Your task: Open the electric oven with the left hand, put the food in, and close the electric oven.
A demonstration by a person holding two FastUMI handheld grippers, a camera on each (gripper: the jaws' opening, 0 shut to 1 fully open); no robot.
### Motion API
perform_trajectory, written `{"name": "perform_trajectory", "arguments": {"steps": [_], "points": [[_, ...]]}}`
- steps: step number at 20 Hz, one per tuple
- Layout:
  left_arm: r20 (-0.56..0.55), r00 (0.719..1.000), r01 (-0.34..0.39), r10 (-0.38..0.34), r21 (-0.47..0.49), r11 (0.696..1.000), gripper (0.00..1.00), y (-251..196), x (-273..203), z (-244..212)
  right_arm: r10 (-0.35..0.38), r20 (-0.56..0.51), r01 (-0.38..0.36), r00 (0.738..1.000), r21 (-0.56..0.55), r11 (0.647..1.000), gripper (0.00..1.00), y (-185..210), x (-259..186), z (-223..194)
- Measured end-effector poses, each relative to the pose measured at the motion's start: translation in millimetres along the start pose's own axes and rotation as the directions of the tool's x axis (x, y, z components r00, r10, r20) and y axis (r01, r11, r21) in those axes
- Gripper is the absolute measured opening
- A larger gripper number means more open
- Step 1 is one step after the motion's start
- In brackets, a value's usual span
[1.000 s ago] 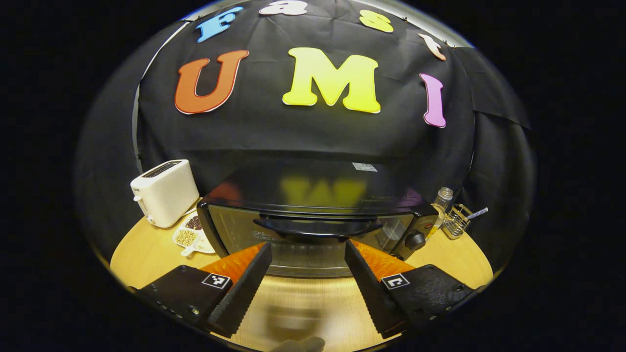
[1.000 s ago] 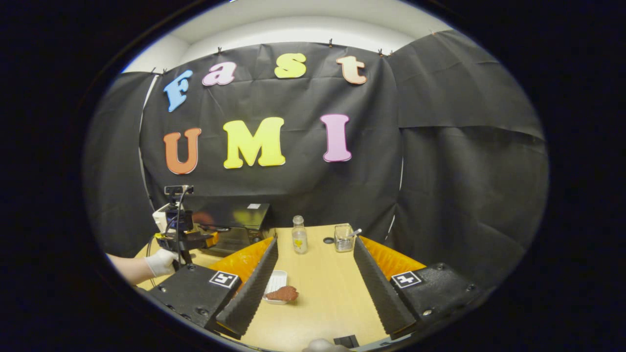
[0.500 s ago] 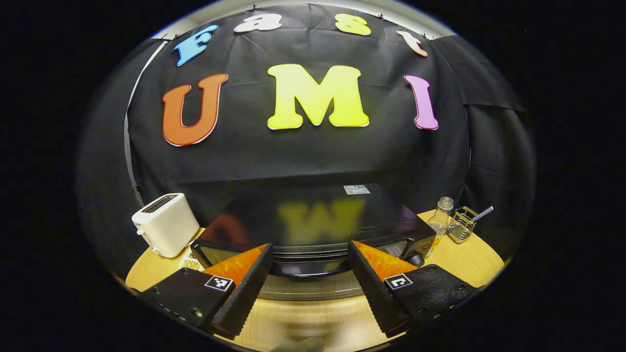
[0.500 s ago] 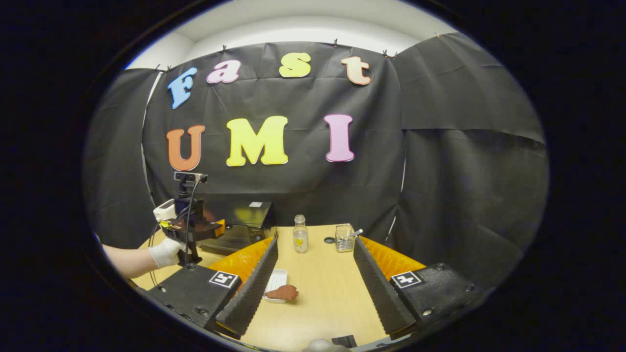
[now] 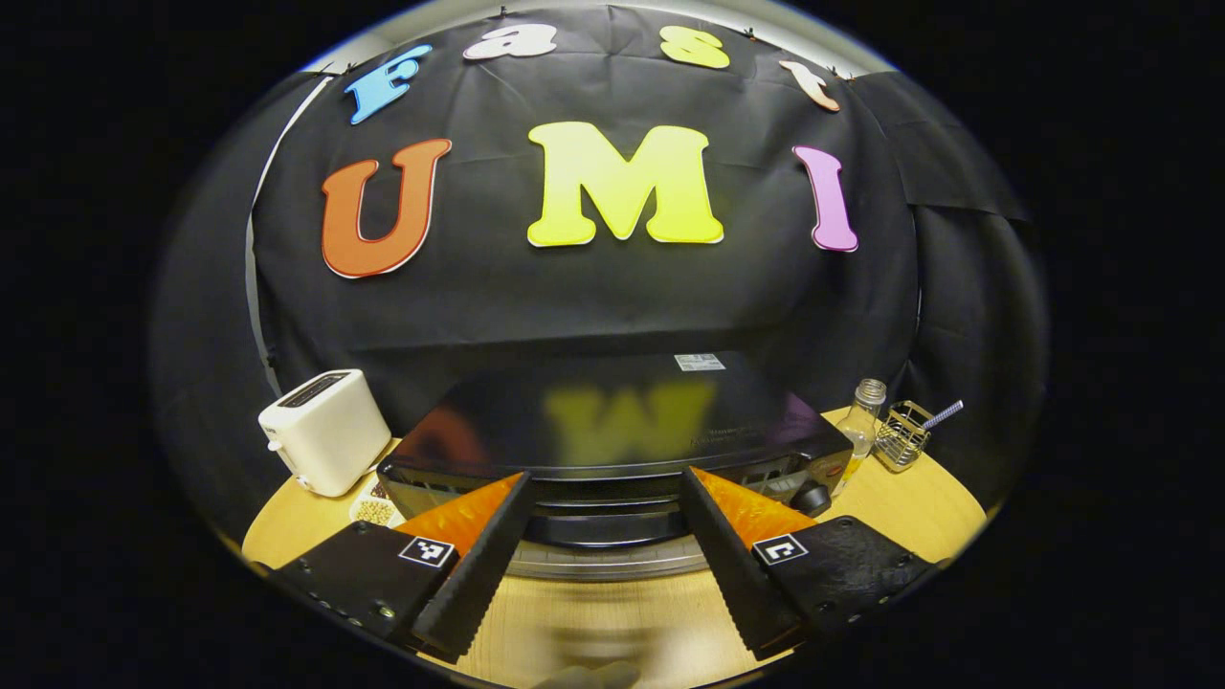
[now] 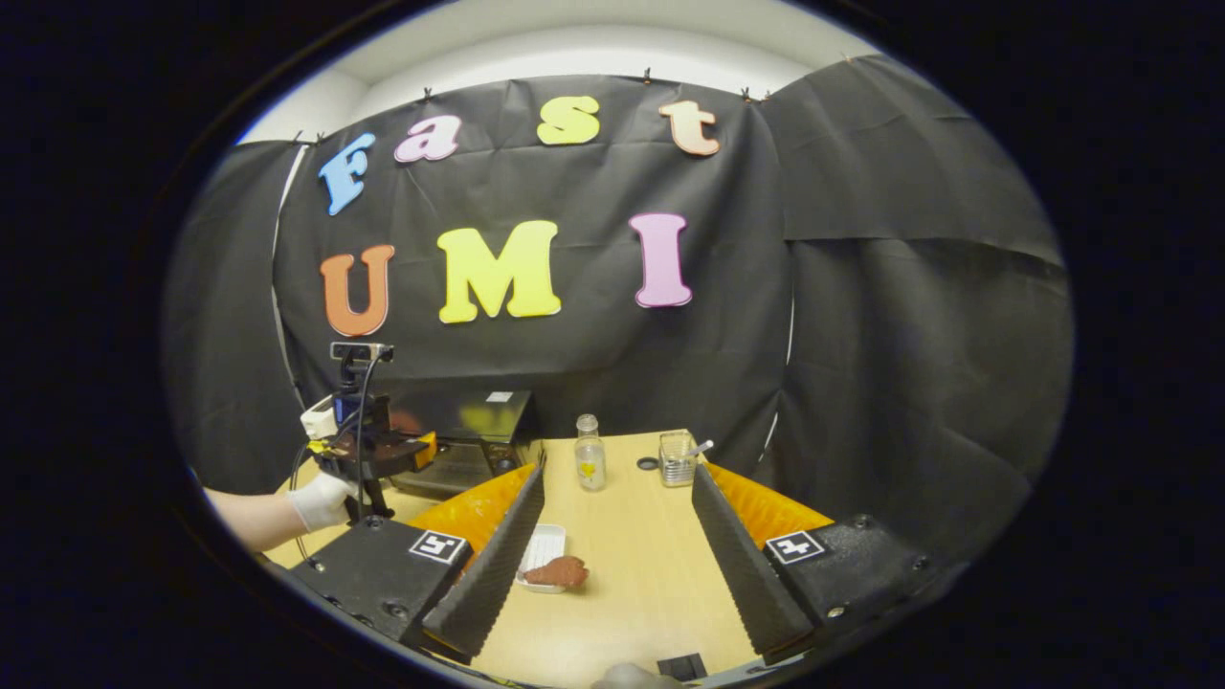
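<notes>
The black electric oven stands right in front of my left gripper, its door closed. The oven's dark handle runs across between my wide-open fingers, and neither finger presses on it. In the right gripper view the oven sits at the left of the table, with the left gripper held up to its front by a gloved hand. A brown piece of food lies on a small white tray beside the left finger of my right gripper, which is open and holds nothing.
A white toaster and a dish of beans stand left of the oven. A small glass bottle and a wire basket stand to its right on the wooden table. Black cloth walls close in the booth.
My left gripper has risen and closed in on the oven, so the handle now lies between its fingers. The right gripper has hardly moved.
</notes>
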State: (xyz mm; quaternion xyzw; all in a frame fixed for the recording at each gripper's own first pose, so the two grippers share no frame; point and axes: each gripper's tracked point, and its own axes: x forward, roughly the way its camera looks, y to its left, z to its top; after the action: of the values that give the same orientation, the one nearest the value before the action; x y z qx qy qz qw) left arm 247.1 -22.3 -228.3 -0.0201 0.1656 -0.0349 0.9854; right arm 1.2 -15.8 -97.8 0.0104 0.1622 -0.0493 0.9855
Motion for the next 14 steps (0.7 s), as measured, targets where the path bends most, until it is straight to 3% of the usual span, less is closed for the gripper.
{"name": "perform_trajectory", "arguments": {"steps": [14], "points": [[0.03, 1.0, 0.0, -0.001, 0.008, 1.0, 0.97, -5, -53, -44, 0.064, -0.047, -0.065, 0.997, -0.013, 0.998, 0.99, 19, -7, -22]]}}
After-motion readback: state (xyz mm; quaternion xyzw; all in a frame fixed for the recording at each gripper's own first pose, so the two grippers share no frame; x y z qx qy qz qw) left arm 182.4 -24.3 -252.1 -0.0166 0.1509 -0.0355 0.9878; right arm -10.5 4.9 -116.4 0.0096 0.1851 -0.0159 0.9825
